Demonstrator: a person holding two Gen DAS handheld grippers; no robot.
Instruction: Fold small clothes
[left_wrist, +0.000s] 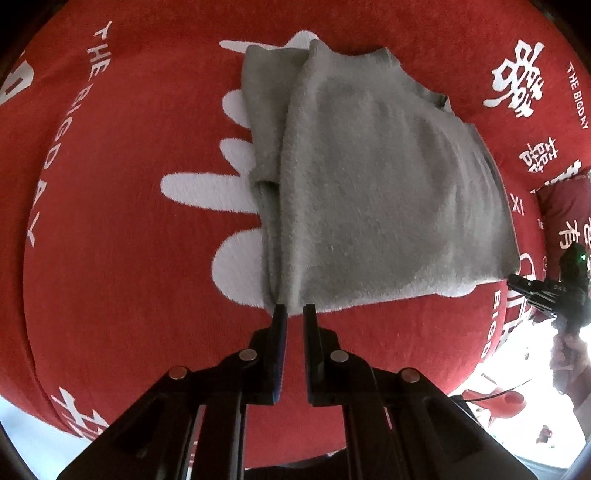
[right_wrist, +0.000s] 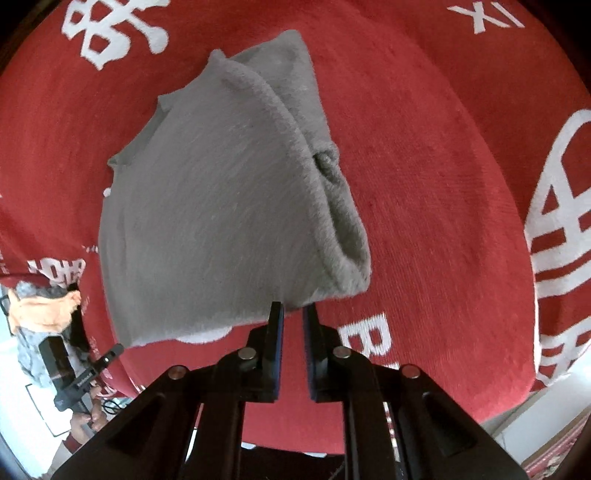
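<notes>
A grey fuzzy garment (left_wrist: 369, 177) lies folded lengthwise on the red blanket, one side folded over onto the body. My left gripper (left_wrist: 294, 308) is open with a narrow gap, its tips at the garment's near hem, holding nothing. In the right wrist view the same garment (right_wrist: 221, 206) shows with its folded layers and a sleeve opening on the right side. My right gripper (right_wrist: 293, 306) is open with a narrow gap at the near hem corner, empty. The other hand-held gripper shows at the right edge of the left wrist view (left_wrist: 546, 288) and at the lower left of the right wrist view (right_wrist: 85, 373).
The red blanket (left_wrist: 110, 221) with white characters and lettering covers the bed. A red pillow (left_wrist: 569, 206) lies at the right. The bed edge and pale floor (right_wrist: 535, 424) show at the lower right. A grey and orange bundle (right_wrist: 40, 310) sits at the left edge.
</notes>
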